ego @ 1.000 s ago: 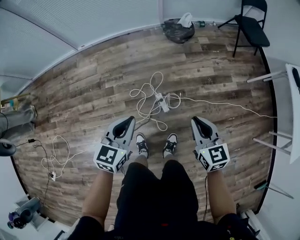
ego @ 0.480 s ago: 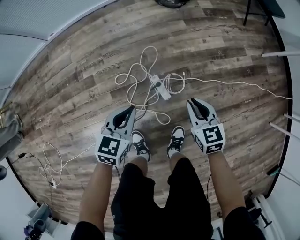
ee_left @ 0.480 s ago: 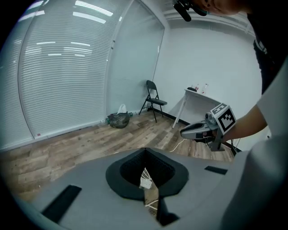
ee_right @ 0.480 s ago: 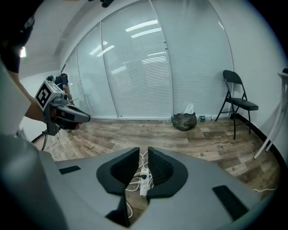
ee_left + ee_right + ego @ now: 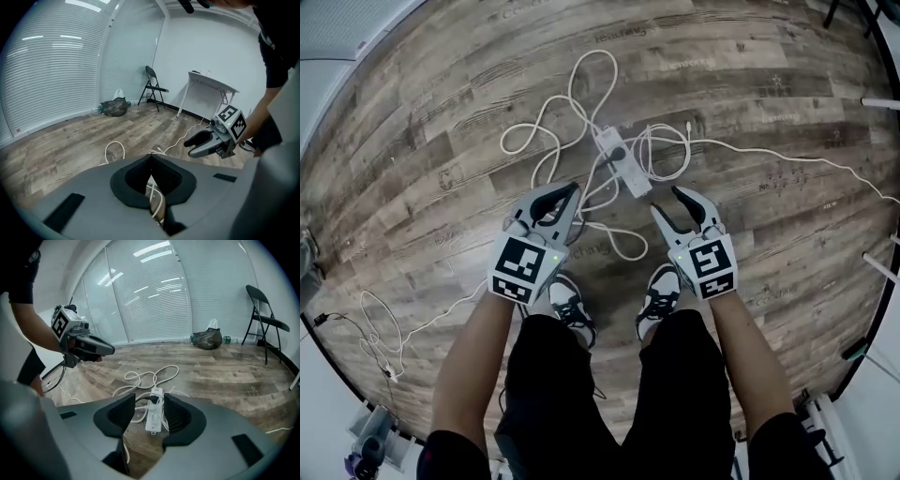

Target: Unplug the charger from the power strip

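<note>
Wood floor (image 5: 441, 141). White strip (image 5: 623, 161) lies among cable (image 5: 546, 127) loops, at 12 o'clock of the shoes (image 5: 567, 305). Black charger (image 5: 617, 153) sits plugged in it. Left tongs (image 5: 574, 190) together, empty, at 8 o'clock of strip. Right tongs (image 5: 672, 203) apart, just been opening, nothing gripped, at 4 o'clock, near strip.

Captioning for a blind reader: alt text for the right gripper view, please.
The right gripper's jaws, just opened and empty, frame a white power strip on the wood floor with a dark plug in it. The left gripper hovers upper left.
</note>
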